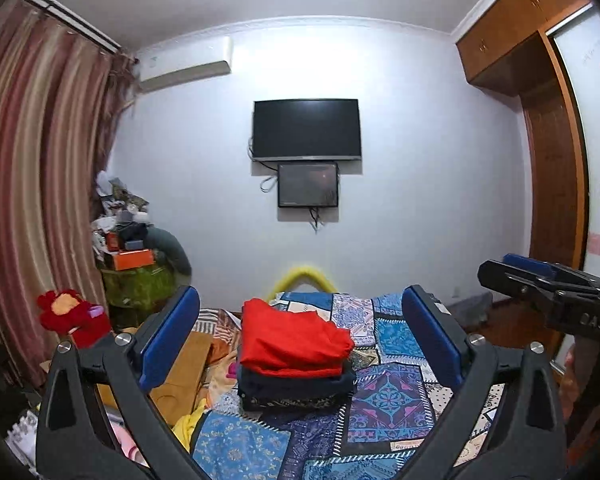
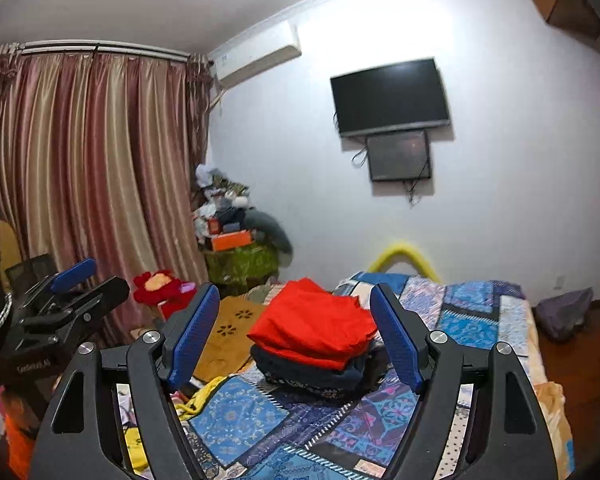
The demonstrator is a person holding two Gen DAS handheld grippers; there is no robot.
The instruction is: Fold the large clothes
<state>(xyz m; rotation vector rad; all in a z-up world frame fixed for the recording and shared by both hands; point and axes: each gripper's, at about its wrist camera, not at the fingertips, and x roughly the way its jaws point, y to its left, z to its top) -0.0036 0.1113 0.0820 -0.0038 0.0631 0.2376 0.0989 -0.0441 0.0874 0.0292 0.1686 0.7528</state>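
left gripper (image 1: 300,334): held above the bed, blue pads spread wide apart, nothing between them. right gripper (image 2: 294,336): same, pads apart and empty, raised over the near end of the bed; each tool shows at the edge of the other's view.

patchwork quilt (image 1: 392,400): blue and purple, covers the bed, bare in the foreground.

stack of folded clothes (image 1: 296,364): sits on the quilt ahead of both grippers, toward the left side of the bed. red garment (image 2: 314,326) on top, dark navy pieces beneath, a patterned layer at the base. the red piece is folded to a rough rectangle; its long axis appears to run across the bed, left to right, with the bunched edge toward the right. it sits slightly askew on the pile.

step, as judged: the red piece looks folded and stacked, both tools free. next move likely calls for finding another unfolded garment; loose yellow cloth (image 2: 204,394) lies off the left edge of the bed.

beyond: red plush toy (image 1: 70,314), cluttered corner, striped curtain (image 2: 88,160), television (image 1: 306,128) on the far wall.
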